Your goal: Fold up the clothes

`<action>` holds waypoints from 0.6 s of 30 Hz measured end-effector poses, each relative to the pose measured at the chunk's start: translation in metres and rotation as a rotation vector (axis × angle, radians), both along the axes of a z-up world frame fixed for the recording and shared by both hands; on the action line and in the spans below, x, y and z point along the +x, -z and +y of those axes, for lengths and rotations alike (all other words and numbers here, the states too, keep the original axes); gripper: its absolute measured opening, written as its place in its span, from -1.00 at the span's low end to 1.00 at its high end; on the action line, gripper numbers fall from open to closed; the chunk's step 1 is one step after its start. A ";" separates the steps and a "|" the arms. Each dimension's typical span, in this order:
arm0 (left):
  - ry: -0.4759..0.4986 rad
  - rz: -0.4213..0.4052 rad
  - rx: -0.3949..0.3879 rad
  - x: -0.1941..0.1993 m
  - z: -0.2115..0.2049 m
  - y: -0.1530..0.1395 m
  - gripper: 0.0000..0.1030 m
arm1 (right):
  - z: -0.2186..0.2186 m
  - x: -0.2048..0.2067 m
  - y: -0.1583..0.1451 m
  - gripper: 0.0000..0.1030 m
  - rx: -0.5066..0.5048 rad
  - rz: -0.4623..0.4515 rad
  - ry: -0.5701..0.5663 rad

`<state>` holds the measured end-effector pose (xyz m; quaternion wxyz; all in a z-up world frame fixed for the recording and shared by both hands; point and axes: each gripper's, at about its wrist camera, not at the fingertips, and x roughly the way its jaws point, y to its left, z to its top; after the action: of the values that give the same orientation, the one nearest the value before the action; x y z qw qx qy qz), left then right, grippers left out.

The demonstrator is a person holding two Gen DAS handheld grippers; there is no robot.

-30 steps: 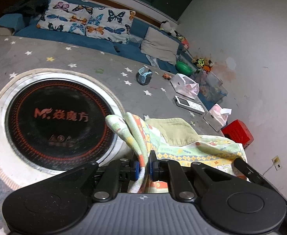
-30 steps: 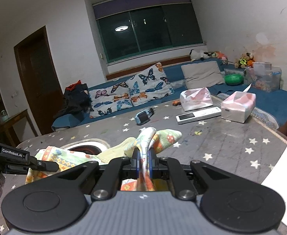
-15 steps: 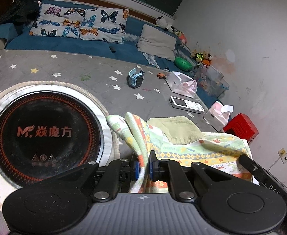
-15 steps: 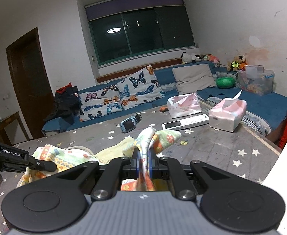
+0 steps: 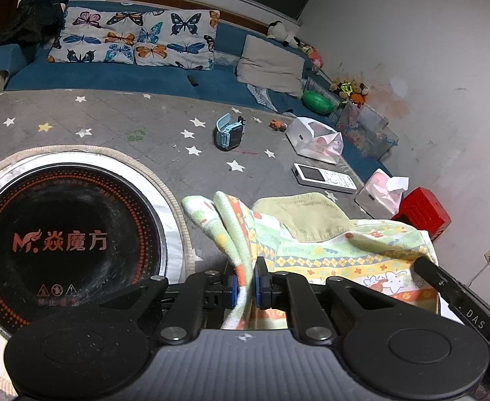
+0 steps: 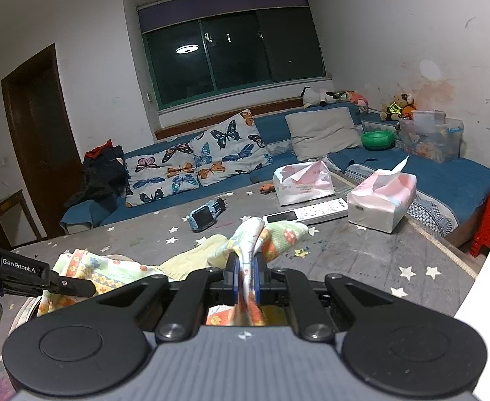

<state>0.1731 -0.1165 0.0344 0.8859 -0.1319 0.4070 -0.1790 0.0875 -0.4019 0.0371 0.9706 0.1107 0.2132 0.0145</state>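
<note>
So the patterned baby cloth (image 5: 352, 260) is strung between both grippers over the star-print table (image 5: 164, 123). The left gripper (image 5: 245, 282) is pinching 1 bunched corner between its jaws, and the right gripper (image 6: 245, 280) is clamped on the other. Over the last second the induction cooktop (image 5: 68, 234) slid further left of the left jaws, so both look to be carrying it rightward, likely mid-fold
</note>
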 end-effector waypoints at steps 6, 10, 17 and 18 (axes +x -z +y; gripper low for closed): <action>0.003 0.009 0.012 0.005 -0.004 0.004 -0.80 | -0.004 0.004 0.005 -0.85 -0.001 0.015 0.007; 0.006 0.016 0.015 0.007 -0.007 0.008 -0.80 | -0.006 0.004 0.009 -0.85 -0.003 0.025 0.011; 0.001 0.038 0.019 0.011 -0.005 0.017 -0.80 | -0.011 0.006 0.017 -0.85 -0.003 0.048 0.024; 0.000 0.040 0.021 0.011 -0.004 0.018 -0.80 | -0.011 0.006 0.018 -0.85 -0.004 0.053 0.026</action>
<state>0.1845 -0.1209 0.0167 0.8789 -0.1262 0.4266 -0.1720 0.0936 -0.4132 0.0187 0.9649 0.1122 0.2375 -0.0016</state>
